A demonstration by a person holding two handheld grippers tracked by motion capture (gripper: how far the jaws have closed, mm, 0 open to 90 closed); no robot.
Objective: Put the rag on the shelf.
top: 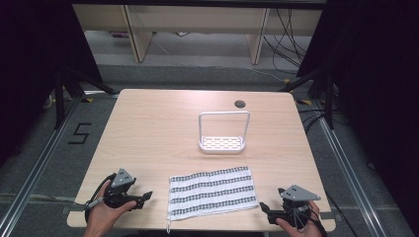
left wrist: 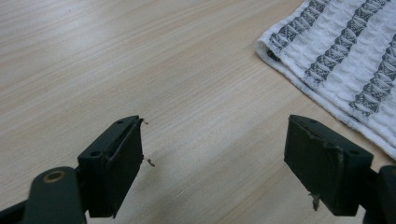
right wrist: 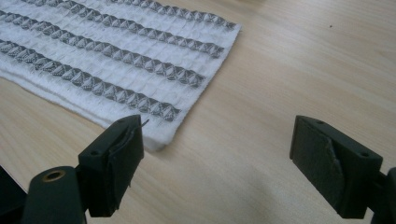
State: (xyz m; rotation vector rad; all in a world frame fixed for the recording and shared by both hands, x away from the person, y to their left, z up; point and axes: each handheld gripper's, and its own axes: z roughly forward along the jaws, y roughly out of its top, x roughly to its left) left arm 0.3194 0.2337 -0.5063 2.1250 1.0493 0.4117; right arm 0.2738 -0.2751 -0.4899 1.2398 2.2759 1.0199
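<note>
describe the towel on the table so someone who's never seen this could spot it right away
On the light wooden table, look along the near edge, between the two hand-held grippers. The towel lies flat there, in front of the white rack; it is the only cloth, white with dark patterned stripes.

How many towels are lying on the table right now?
1. The striped towel lies flat at the table's near edge, between the left gripper and right gripper, below the white rack.

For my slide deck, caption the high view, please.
Two open grippers, left and right, flank a folded striped towel before a white rack.
</note>
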